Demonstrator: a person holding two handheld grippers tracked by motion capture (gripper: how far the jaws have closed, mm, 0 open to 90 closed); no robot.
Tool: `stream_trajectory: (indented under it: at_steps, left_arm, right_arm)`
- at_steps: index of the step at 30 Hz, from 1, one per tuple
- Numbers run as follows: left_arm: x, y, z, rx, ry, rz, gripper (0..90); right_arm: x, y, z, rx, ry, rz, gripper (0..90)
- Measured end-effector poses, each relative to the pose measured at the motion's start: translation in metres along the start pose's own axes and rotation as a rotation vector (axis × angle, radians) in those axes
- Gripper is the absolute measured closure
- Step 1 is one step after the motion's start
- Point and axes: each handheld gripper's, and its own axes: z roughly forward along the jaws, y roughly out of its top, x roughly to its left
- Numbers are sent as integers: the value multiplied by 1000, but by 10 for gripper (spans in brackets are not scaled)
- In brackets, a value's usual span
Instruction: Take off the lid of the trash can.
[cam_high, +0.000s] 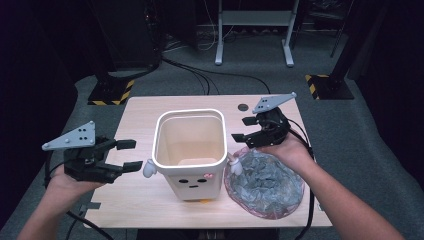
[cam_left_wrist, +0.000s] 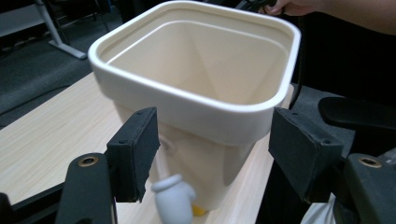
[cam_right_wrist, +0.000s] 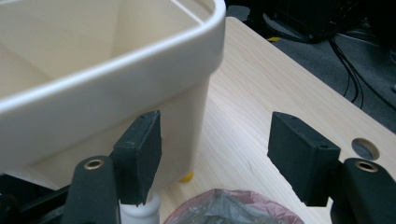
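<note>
Cream plastic makes up the bin (cam_high: 190, 150), a square tub with a thick rolled rim and a small face printed on its front wall. It stands upright near the middle of the pale wooden worktop (cam_high: 140, 200), a little nearer the front edge than the back, and its inside looks bare. A small white arm-shaped knob (cam_high: 149, 168) sticks out from each side of it low down, and a yellow foot (cam_left_wrist: 200, 211) peeks from under its base.

Just beside the bin toward the right edge lies a pinkish see-through bag (cam_high: 264, 184), crumpled, with grey material showing inside; it touches the bin's right knob.

At the worktop's left edge the left gripper (cam_high: 129, 155) is held level in a hand, pointing at the bin, its jaws apart with nothing between them and clear of the bin's wall. Over the back of the bag the right gripper (cam_high: 242, 129) points at the bin's right rim, jaws likewise apart and holding nothing. A round hole (cam_high: 243, 107) sits near the back edge.
</note>
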Motion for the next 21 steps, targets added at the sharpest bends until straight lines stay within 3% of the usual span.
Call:
stream_trajectory:
  at_steps: [7, 21]
  left_arm:
    - [-10, 11, 7, -16, -46, 2, 305]
    - [-20, 24, 45, -7, -162, 60, 394]
  right_arm:
    - [9, 14, -3, -30, -31, -31, 334]
    - [-3, -7, 12, -76, -33, 42, 331]
